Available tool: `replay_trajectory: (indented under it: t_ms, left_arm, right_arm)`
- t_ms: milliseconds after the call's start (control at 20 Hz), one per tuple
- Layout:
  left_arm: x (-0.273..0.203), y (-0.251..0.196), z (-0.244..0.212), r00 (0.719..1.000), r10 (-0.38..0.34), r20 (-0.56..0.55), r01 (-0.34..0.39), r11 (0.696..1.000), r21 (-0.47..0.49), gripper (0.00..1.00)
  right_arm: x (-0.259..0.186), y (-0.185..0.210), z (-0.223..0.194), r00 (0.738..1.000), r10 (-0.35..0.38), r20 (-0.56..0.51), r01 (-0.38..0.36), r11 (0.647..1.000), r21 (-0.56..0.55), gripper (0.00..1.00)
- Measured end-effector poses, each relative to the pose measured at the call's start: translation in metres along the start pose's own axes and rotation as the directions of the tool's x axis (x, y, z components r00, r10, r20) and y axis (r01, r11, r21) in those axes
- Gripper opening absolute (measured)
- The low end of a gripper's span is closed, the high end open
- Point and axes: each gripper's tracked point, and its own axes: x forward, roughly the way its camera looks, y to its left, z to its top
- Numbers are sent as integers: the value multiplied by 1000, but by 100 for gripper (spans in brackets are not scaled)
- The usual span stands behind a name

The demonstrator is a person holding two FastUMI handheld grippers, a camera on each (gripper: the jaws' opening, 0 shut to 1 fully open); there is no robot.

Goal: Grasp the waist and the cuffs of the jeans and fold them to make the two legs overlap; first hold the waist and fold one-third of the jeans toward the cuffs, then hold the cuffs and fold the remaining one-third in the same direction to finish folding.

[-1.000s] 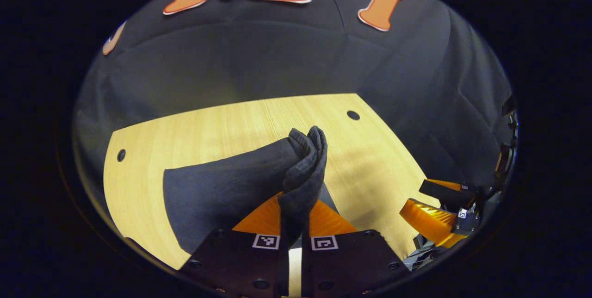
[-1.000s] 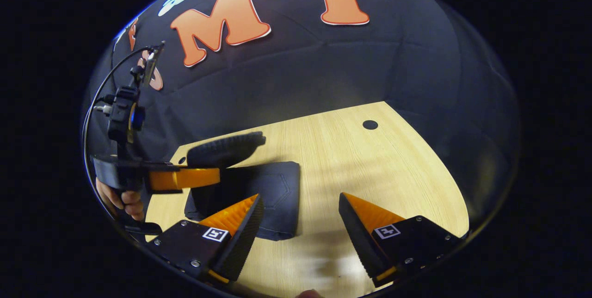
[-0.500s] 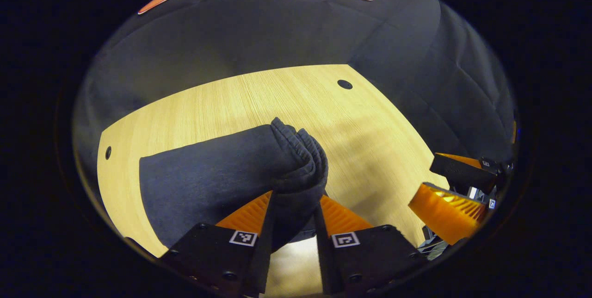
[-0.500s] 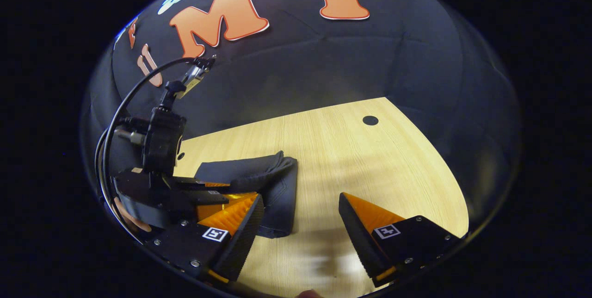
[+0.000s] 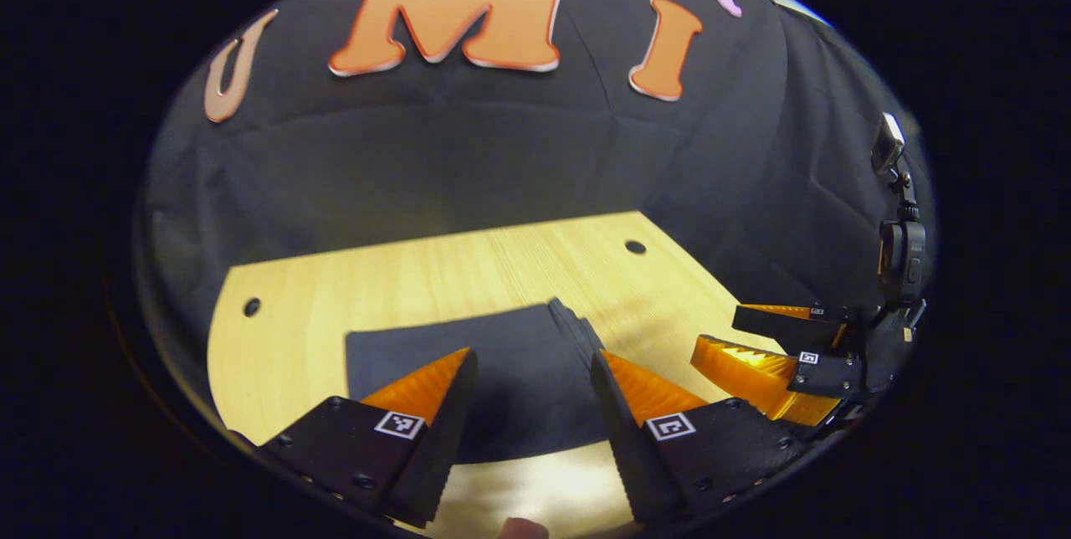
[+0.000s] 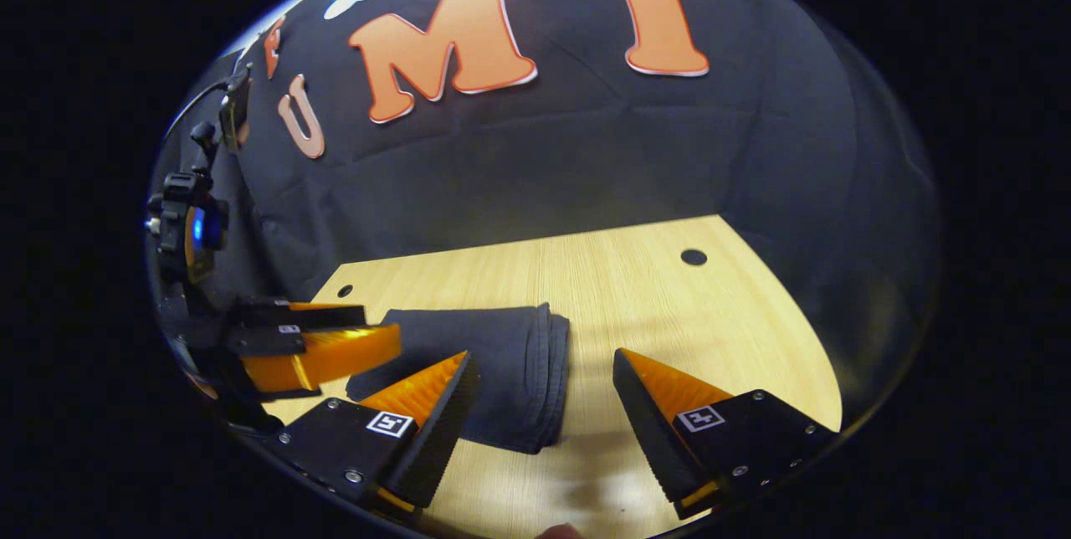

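The dark jeans [image 5: 494,355] lie folded in a flat stacked bundle on the light wooden table [image 5: 402,271]. In the left gripper view my left gripper [image 5: 529,367] stands open just above the bundle, nothing between its fingers. The right gripper [image 5: 774,338] shows at the right edge there, open. In the right gripper view the folded jeans [image 6: 502,372] rest at lower left, layered edges facing right. My right gripper [image 6: 544,372] is open, its left finger over the bundle's near corner. The left gripper [image 6: 326,334] hangs open at the left of that view.
The table [image 6: 669,305] has small round holes near its corners [image 6: 693,256] [image 5: 251,305]. Black cloth walls stand close behind and beside it. Bare wood lies to the right of the jeans. A fingertip shows at the bottom edge [image 5: 520,527].
My left gripper opened and let go of the cuff end, which now lies flat on the folded bundle. It then drew back and up. The right gripper stayed open.
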Motion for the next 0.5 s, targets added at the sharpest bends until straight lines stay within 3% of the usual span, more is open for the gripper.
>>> replay_trajectory:
  t_ms: [100, 300, 500]
  left_arm:
    - [-25, 18, 12, 997, 60, 55, -60, 998, 5, 95]
    - [-77, 50, 25, 969, 156, 192, -153, 988, -32, 95]
    - [-121, 74, 38, 905, 281, 321, -278, 959, -57, 95]
  right_arm:
    - [-9, 16, 18, 998, 8, 60, -5, 998, -58, 98]
    - [-28, 45, 53, 984, 41, 175, -20, 992, -123, 99]
    - [-49, 67, 74, 959, 77, 273, -33, 986, -162, 98]
